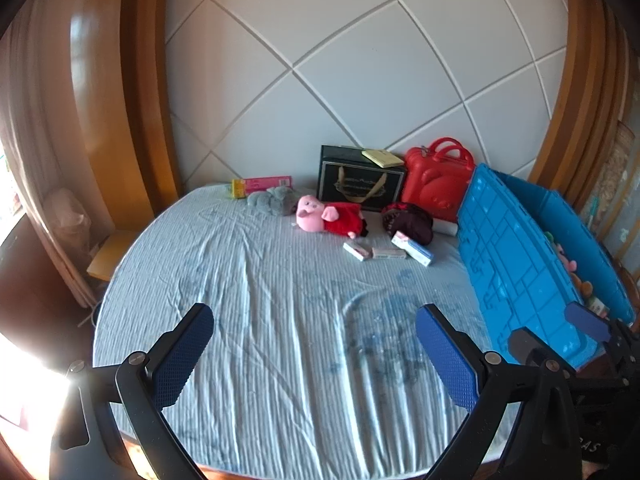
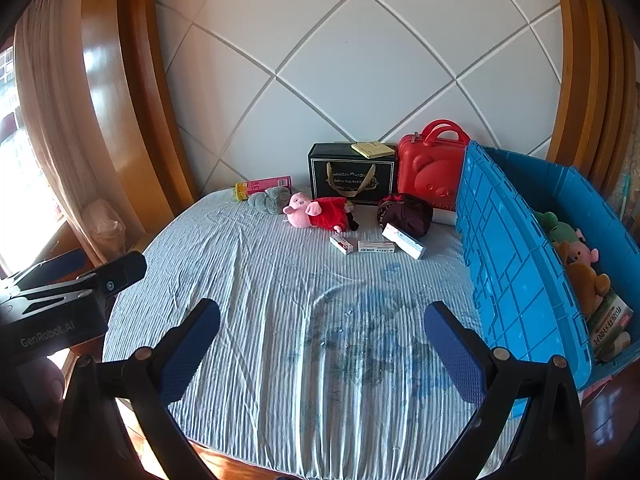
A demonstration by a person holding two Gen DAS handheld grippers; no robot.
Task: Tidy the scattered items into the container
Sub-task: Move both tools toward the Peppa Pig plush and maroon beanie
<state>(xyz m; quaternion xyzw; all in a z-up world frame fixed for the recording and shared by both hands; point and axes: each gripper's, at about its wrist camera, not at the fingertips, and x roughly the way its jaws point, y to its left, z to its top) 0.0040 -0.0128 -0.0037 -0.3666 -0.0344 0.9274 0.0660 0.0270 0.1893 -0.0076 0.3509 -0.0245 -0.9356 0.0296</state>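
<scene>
Both my left gripper and right gripper hover with fingers spread, holding nothing. Small boxes lie at twelve o'clock; blue crate at two. Best approach low, pinching one box across its narrow sides.

The right gripper spreads wide at the bottom of the frame over a striped bed sheet. At right, a blue crate holds plush toys; a pink pig plush and three small boxes lie near centre.
</scene>
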